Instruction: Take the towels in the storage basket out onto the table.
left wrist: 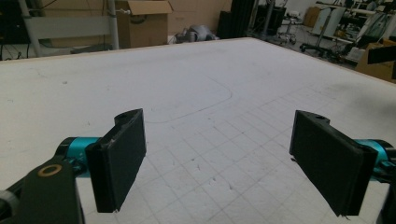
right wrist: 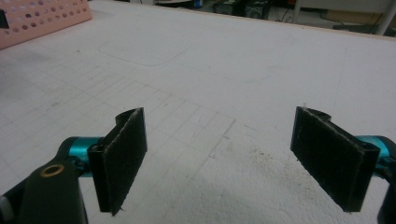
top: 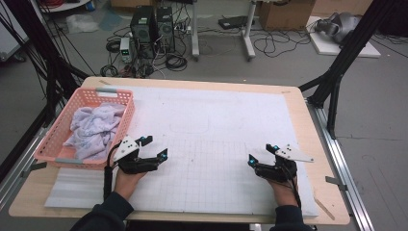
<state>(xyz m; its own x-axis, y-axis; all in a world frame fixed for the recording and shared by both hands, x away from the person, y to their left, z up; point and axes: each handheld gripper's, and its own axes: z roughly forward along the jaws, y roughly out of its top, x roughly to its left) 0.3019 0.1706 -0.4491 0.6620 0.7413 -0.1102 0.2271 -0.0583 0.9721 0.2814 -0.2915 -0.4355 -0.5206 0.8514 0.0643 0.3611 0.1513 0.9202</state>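
Both tools, left tool (top: 155, 147) & right tool (top: 262, 152), wide open, empty, over mat (top: 216, 125); cloth (top: 94, 127) in basket (top: 72, 103).

The mat (top: 216, 134) across the middle of the frame looks like matt white foam, faintly gridded, scuffed and speckled with dark marks. The table (top: 312, 159) edging it shows pale, smooth wood. At left, the basket (top: 62, 130) is pink perforated plastic with a slight sheen; the cloth (top: 94, 130) in it looks soft, crumpled and pale lilac. The left gripper (left wrist: 217, 158) and right gripper (right wrist: 219, 158) carry matt black, rough-faced pads with glossy teal metal fittings behind.
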